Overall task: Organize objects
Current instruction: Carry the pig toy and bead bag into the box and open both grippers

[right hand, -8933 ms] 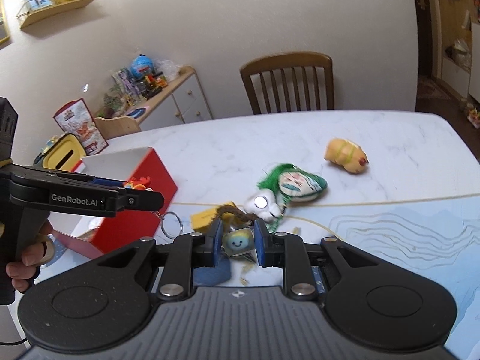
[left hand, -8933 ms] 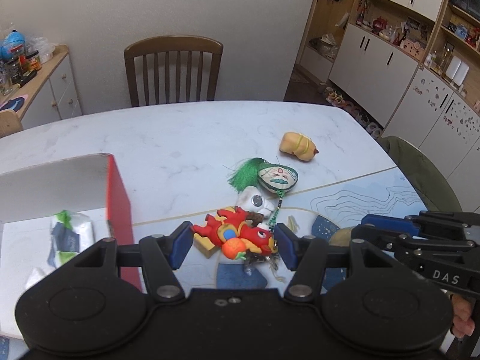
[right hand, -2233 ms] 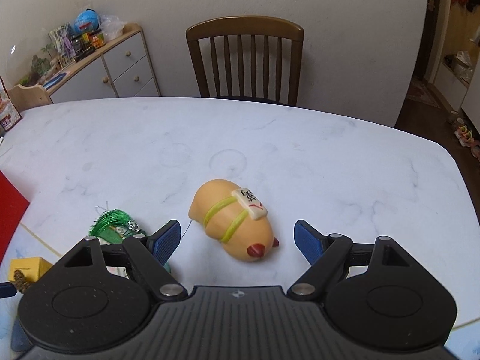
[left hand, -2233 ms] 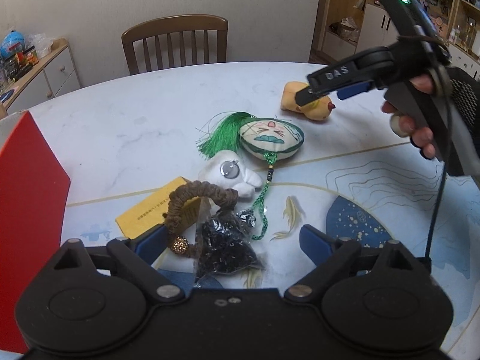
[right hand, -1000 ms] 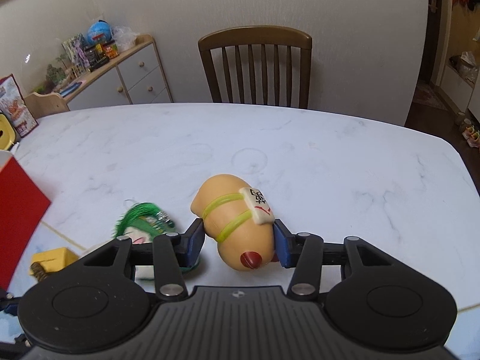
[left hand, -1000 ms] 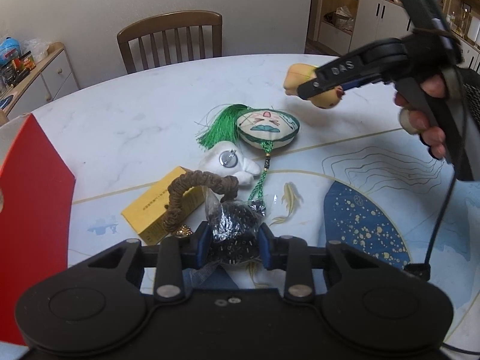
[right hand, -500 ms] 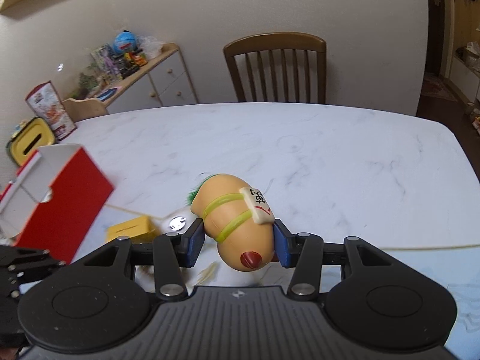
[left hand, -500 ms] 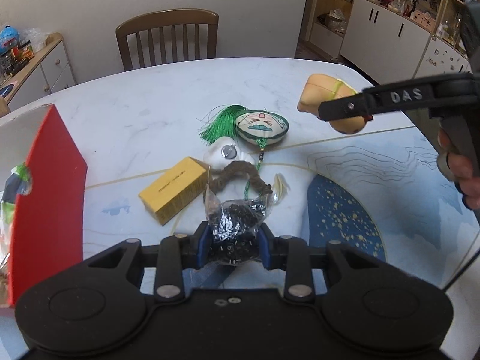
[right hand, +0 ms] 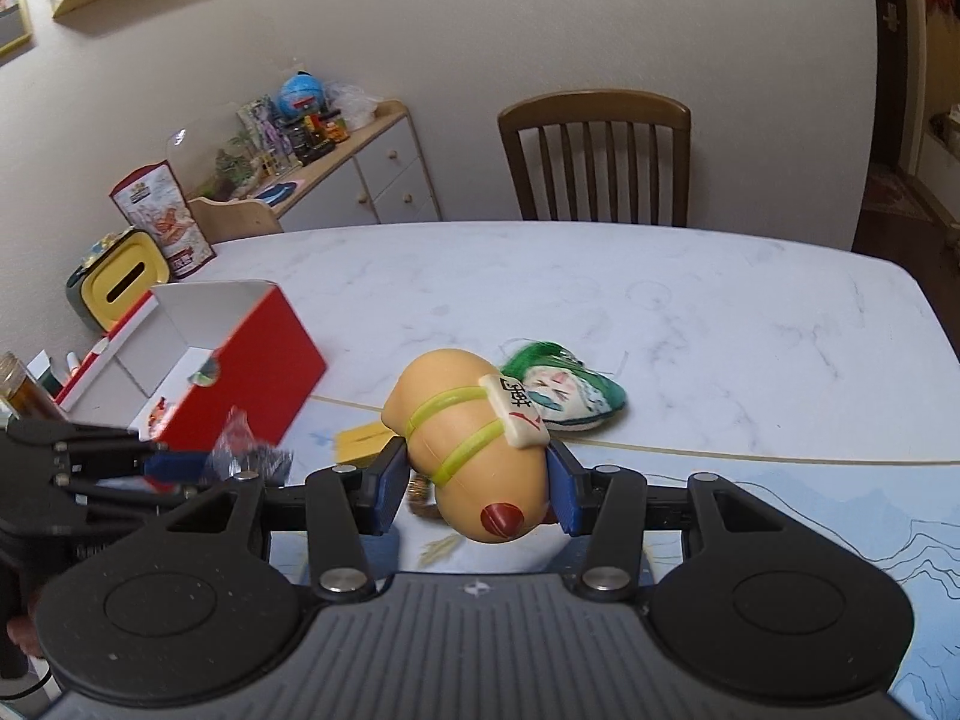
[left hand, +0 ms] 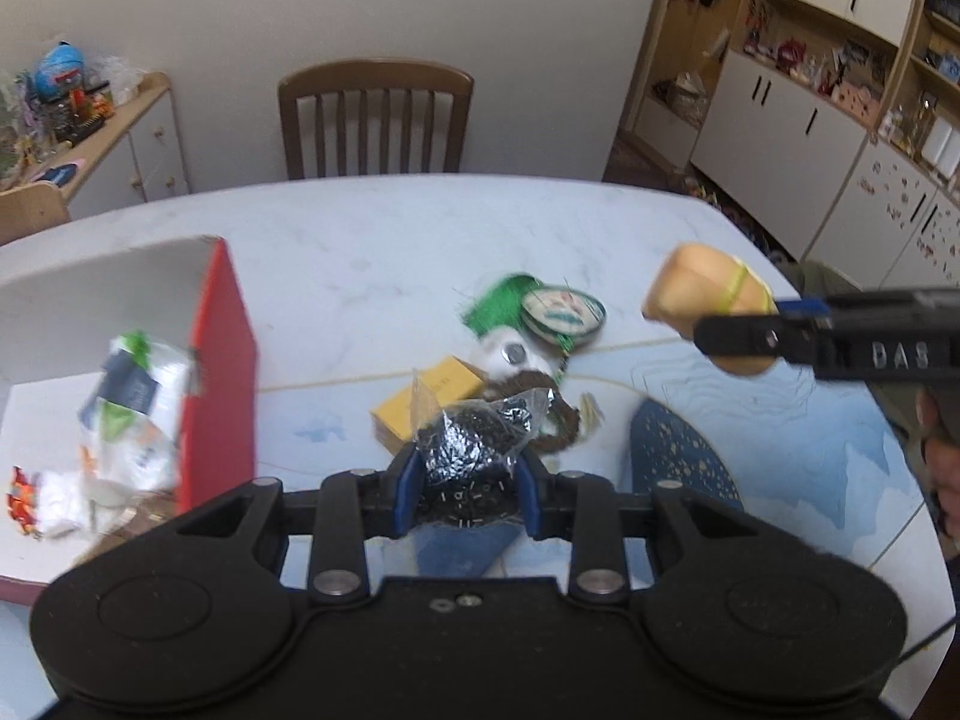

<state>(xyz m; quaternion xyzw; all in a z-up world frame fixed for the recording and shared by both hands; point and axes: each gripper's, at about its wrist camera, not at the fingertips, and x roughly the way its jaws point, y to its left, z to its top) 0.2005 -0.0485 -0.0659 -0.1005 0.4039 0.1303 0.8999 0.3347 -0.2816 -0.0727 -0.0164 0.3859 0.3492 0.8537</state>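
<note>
- left gripper [left hand: 467, 489] clamped on bag of black beads [left hand: 474, 444], lifted off surface [left hand: 372, 228], right of red box [left hand: 219, 372]
- right gripper [right hand: 474, 483] clamped on tan squishy toy [right hand: 468, 444], above surface, near green-tasselled sachet [right hand: 564, 393]

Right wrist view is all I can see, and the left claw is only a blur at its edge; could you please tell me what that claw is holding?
Observer: The left claw is shut on a clear bag of black beads.
Operator: Thank you. Does the red box have anything in it?
Observer: Yes, several crumpled packets lie on its white floor.
Operator: And what is my toy hiding from me?
Observer: A brown braided ring, lying just right of the yellow box.
</note>
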